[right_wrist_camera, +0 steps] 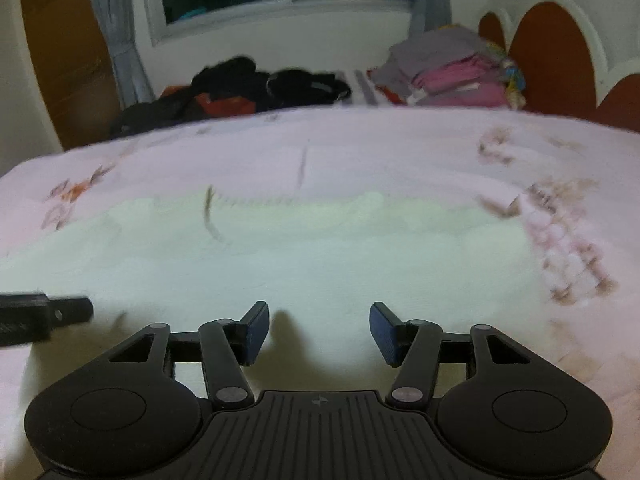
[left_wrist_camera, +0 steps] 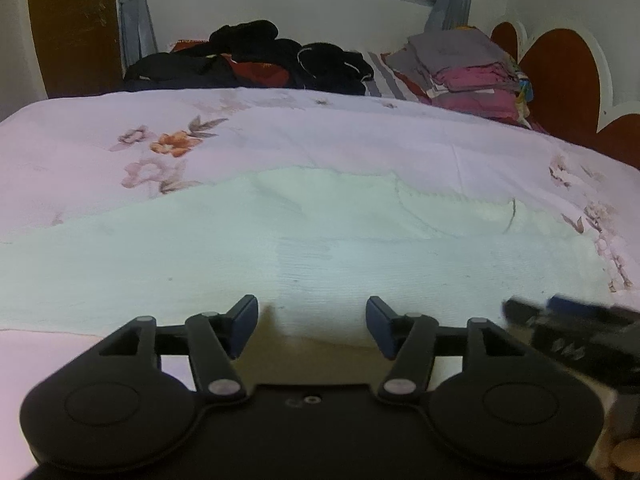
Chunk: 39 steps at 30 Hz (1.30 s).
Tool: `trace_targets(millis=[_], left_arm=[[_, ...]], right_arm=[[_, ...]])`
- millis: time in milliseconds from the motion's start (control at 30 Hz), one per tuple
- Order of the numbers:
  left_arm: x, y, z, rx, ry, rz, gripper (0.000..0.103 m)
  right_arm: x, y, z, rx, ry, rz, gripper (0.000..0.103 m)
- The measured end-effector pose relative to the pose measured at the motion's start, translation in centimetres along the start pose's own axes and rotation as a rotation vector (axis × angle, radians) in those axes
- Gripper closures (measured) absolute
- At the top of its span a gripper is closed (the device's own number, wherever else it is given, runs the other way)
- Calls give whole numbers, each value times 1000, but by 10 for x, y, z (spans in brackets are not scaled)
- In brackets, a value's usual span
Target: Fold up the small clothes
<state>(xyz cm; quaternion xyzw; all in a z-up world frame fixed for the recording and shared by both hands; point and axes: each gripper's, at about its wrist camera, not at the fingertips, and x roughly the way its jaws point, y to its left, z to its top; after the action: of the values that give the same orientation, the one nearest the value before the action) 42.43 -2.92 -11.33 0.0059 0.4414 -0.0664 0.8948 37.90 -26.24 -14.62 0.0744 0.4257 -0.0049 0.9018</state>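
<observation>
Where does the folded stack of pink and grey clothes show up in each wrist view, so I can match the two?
Left wrist: the folded stack sits upper right, at the far end of the bed.
Right wrist: the same stack is upper right, slightly blurred.
Shared landmark: the red scalloped headboard just right of the stack in both views.

No legible text, labels, numbers — views perhaps too blurred.

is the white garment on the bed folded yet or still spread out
Spread out: the white garment lies flat and wide across the floral bedspread. Both open grippers, left gripper and right gripper, hold nothing.
</observation>
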Motion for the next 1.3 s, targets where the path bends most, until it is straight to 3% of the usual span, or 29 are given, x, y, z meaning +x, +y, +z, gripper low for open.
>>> trace_targets(millis=[67,333,567,767,933,1100,1300], left_arm=[[-7,9,0,-4,-7,-2,43],[-29,74,-8,-118,-13,9,43],[-47,150,-22,-221,-12,99,43],[-56,222,-41,-378,1,166,43],[-63,276,-59,-544,-35,209,46],[-49,314,-66,-701,-62,157,56],[-32,329,-57,-779,-135,136,61]], right_arm=[[2,6,-2,-18,9,-17,47],[-16,42,7,-24,-44,57,47],[2,84,7,-65,-20,77,47],[11,118,7,-101,-16,110,47],[12,143,9,-143,-29,131,47],[17,153,11,-153,-28,136,47],[27,149,10,-137,-17,105,47]])
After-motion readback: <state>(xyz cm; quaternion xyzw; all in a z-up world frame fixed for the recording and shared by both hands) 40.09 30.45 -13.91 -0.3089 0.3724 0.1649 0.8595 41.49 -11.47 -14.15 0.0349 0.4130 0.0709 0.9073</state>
